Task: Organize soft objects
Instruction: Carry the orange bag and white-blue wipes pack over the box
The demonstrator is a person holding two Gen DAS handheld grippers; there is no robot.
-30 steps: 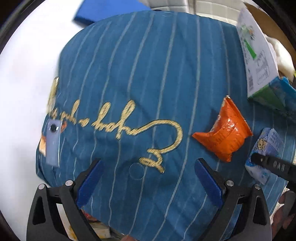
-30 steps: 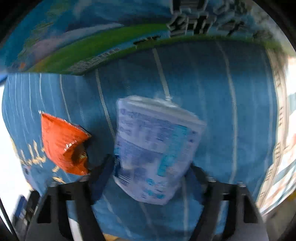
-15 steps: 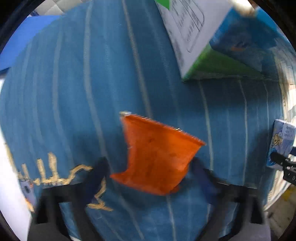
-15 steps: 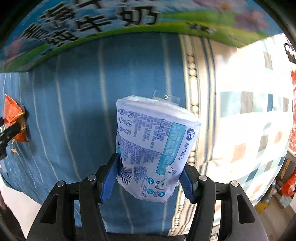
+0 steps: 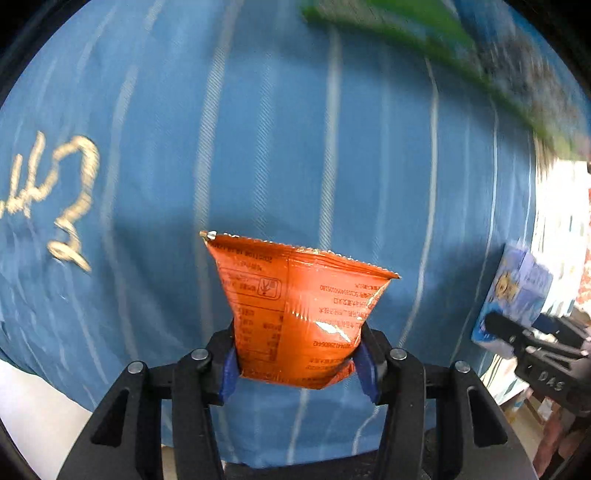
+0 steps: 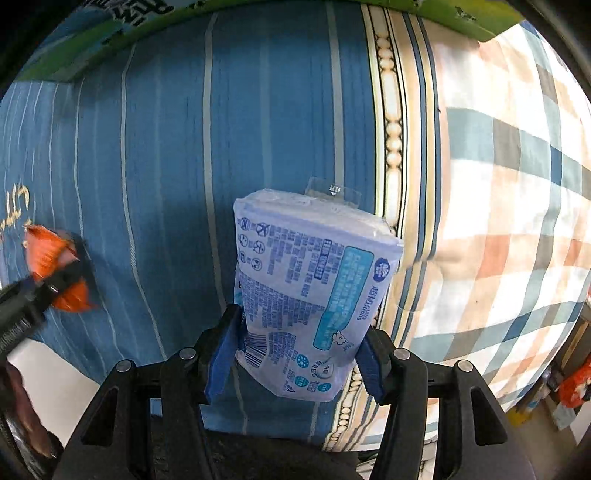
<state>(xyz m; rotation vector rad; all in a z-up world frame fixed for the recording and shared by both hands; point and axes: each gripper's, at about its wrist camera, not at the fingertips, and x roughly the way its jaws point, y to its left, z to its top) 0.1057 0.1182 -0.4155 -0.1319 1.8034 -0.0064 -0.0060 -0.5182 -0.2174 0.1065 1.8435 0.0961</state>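
My left gripper [image 5: 297, 363] is shut on an orange snack packet [image 5: 299, 310] and holds it above the blue striped cloth [image 5: 280, 140]. My right gripper [image 6: 297, 363] is shut on a pale blue tissue pack [image 6: 314, 291], held above the same cloth [image 6: 166, 155]. In the left wrist view the right gripper [image 5: 532, 343] with the tissue pack [image 5: 517, 291] shows at the right edge. In the right wrist view the left gripper [image 6: 40, 291] with the orange packet [image 6: 48, 254] shows at the left edge.
A green and blue printed carton [image 5: 461, 48] stands at the far edge of the cloth; it also shows in the right wrist view [image 6: 110, 33]. A checked quilt [image 6: 509, 206] lies to the right. White surface [image 5: 37, 417] lies lower left.
My left gripper moved right to the orange packet, closed on it and lifted it. My right gripper, holding the tissue pack throughout, has moved right toward the checked quilt.
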